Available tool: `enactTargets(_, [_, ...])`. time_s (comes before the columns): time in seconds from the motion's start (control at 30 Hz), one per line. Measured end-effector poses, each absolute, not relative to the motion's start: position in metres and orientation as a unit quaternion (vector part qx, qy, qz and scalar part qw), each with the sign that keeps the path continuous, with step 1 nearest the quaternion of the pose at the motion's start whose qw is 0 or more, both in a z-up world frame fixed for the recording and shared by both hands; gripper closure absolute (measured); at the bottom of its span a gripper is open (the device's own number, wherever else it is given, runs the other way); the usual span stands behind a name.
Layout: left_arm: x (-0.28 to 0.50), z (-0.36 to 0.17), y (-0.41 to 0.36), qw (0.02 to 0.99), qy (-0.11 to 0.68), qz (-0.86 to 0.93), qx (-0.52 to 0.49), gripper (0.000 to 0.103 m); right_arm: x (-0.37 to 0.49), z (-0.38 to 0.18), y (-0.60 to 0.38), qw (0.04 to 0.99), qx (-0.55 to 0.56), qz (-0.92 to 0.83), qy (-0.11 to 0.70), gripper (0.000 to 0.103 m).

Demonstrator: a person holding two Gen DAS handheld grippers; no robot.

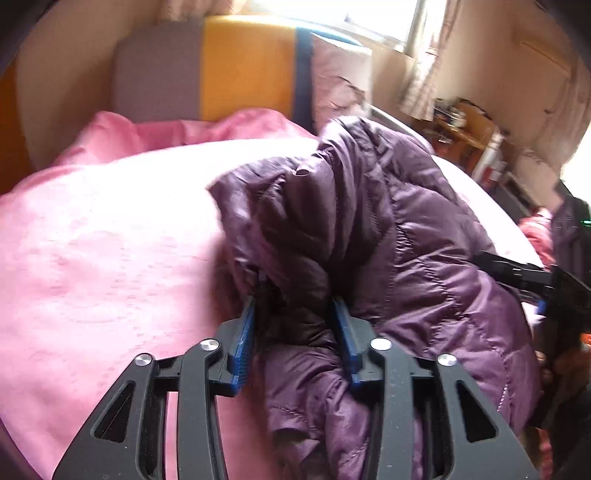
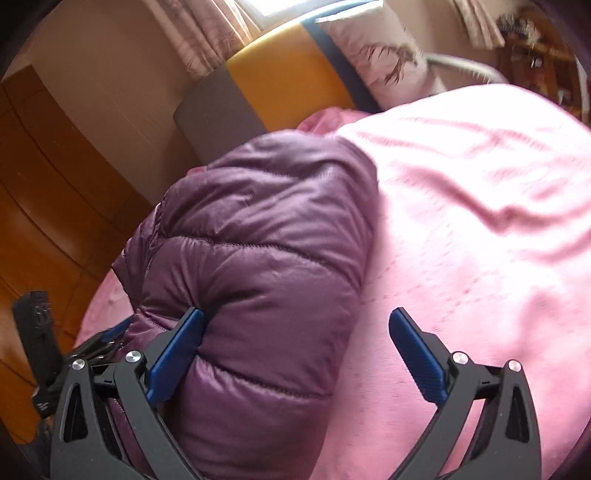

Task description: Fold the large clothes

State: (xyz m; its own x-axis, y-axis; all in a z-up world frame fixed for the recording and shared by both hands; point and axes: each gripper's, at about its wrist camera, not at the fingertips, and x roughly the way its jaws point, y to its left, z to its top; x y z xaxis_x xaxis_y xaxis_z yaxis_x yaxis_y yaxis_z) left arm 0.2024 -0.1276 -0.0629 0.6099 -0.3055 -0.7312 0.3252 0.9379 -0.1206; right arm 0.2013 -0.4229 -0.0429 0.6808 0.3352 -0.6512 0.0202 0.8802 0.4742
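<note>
Gripping a bunched fold of a purple quilted down jacket (image 1: 388, 229), the left hand-held gripper (image 1: 295, 332) has its blue pads (image 1: 245, 347) pressed into the dark fabric on both sides; the jaws stand clenched on the garment, with cloth spilling over and below them.

Right hand-held gripper (image 2: 295, 354): jaws spread wide, released. Its left blue pad (image 2: 173, 358) touches the puffy side of the jacket (image 2: 258, 240); its other pad hangs over bare bedding, and nothing is pinched between the two. In the left wrist view this gripper (image 1: 532, 280) shows as a black body at the jacket's far right edge.

Jacket, position: heaped on the bed, partly folded onto itself, rounded and bulky, stitched in puffed bands. From the right wrist view it lies toward the left side of the bed, near the edge.

Pink bedspread (image 1: 103, 251): covers the bed (image 2: 480, 221) under and around the jacket, lightly wrinkled, bunched into a ridge toward the head end.

Headboard (image 1: 247, 66): padded panels in grey, yellow and a narrow blue strip, behind the ridge of bedding.

Pillow (image 2: 384, 51): pale with a dark branching print, propped against the headboard.

Curtains (image 2: 207, 33): light patterned fabric, hanging beside a bright window (image 1: 380, 18).

Wooden wardrobe (image 2: 44, 184): orange-brown panels, left of the bed in the right wrist view.

Wooden shelf (image 1: 465, 125): cluttered with small items, too blurred to name.
</note>
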Motion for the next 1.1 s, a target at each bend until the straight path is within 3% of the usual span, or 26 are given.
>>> enactTargets(0.03, [0.193, -0.058, -0.125, 0.905, 0.396, -0.158, 0.01, 0.044, 0.195, -0.037, -0.419, 0.895, 0.214, 0.076, 0.384, 0.003])
enactTargets(0.1, [0.186, -0.053, -0.121, 0.912, 0.385, -0.138, 0.003, 0.041, 0.186, -0.019, -0.403, 0.909, 0.187, 0.06, 0.369, 0.003])
enactTargets(0.23, [0.186, -0.055, -0.121, 0.915, 0.384, -0.118, 0.024, 0.038, 0.16, 0.002, -0.354, 0.929, 0.116, 0.055, 0.348, 0.003])
enactTargets(0.43, [0.197, -0.075, -0.118, 0.908, 0.405, -0.104, 0.031, 0.034, 0.176, -0.024, -0.293, 0.924, 0.063, 0.029, 0.376, 0.005])
enactTargets(0.6, [0.183, -0.063, -0.113, 0.915, 0.392, -0.094, 0.028, 0.033, 0.174, -0.02, -0.294, 0.924, 0.073, 0.005, 0.375, 0.004])
enactTargets(0.7, [0.172, -0.054, -0.11, 0.923, 0.375, -0.086, 0.024, 0.022, 0.158, -0.018, -0.287, 0.928, 0.066, -0.011, 0.367, 0.004])
enactTargets(1.1, [0.118, -0.034, -0.1, 0.941, 0.328, -0.08, 0.022, 0.011, 0.136, -0.007, -0.263, 0.927, 0.087, -0.047, 0.362, 0.002])
